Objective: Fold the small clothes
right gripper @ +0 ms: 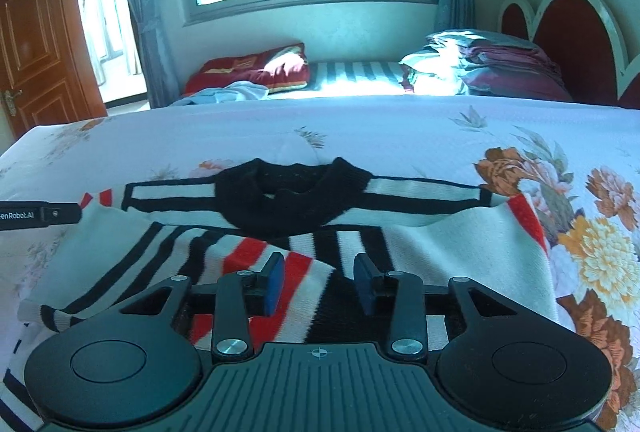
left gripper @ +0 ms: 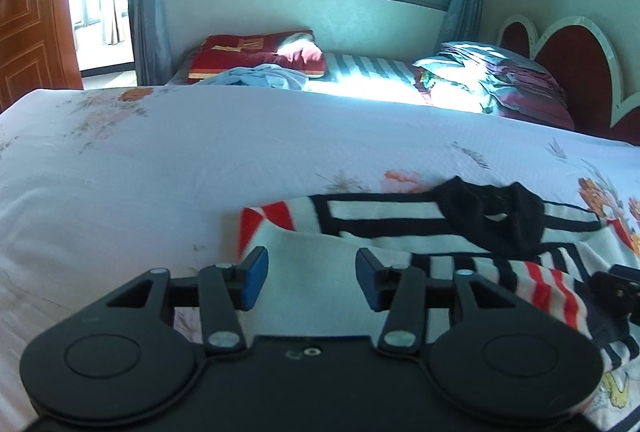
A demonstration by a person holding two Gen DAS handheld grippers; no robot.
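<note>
A: Where is it?

B: On the floral bed [right gripper: 280,127]: a striped knit sweater [right gripper: 420,244], sleeves laid across its body, black collar [right gripper: 280,199] far side.

A: Handling?

B: Likely soft, light, floppy; pinch a folded edge or hem.

A: Tongs?

B: Left tongs [left gripper: 312,278] and right tongs [right gripper: 320,282] spread, pinching nothing, above the knit.

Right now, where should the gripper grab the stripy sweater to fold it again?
Probably the bottom hem of the stripy sweater, the edge nearest the right gripper. Come in low from the near side, opposite the black collar. The sleeves already lie folded across the body and the hem is a free edge, so the open fingers could slide around it.
</note>
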